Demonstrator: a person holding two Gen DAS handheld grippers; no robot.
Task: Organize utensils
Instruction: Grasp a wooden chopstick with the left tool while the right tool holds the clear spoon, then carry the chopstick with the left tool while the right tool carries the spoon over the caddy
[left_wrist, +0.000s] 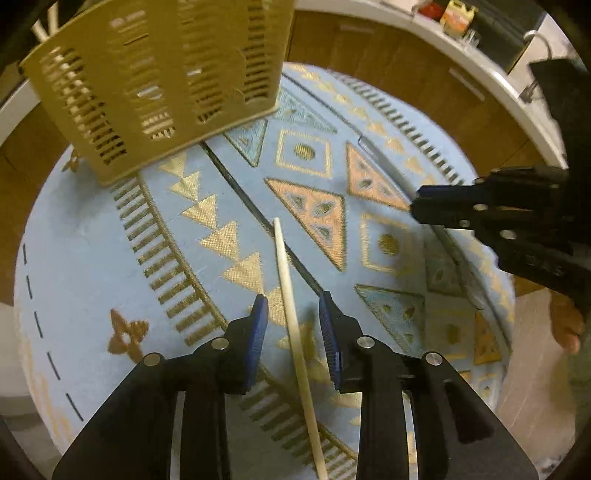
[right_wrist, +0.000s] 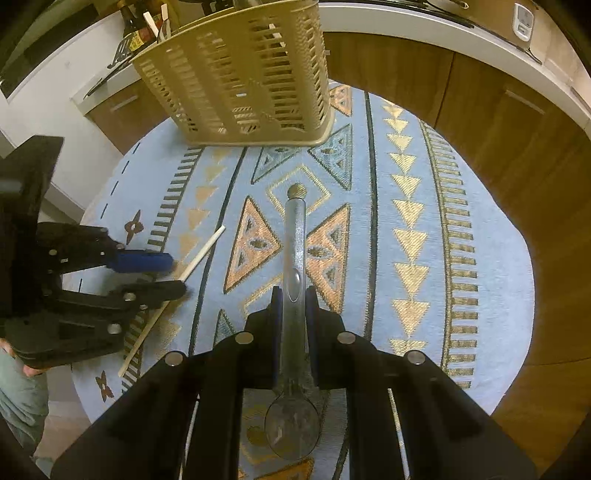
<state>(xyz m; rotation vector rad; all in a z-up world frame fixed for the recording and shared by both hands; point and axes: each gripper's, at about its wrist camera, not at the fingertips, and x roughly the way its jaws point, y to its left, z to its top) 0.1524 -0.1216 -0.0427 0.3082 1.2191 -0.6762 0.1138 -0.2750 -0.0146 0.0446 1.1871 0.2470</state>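
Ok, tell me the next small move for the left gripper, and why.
Probably close the left gripper on the chopstick. Its fingers are open and the chopstick lies on the cloth between them, not yet held. The right gripper is already shut on the spoon, and the basket stands ahead.

utensil basket top cut off by frame edge, chopstick near end cut off, countertop bottles blurred

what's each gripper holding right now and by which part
The right gripper is shut on the spoon, gripping its handle just above the bowl. The left gripper is open around the chopstick, not gripping it yet.
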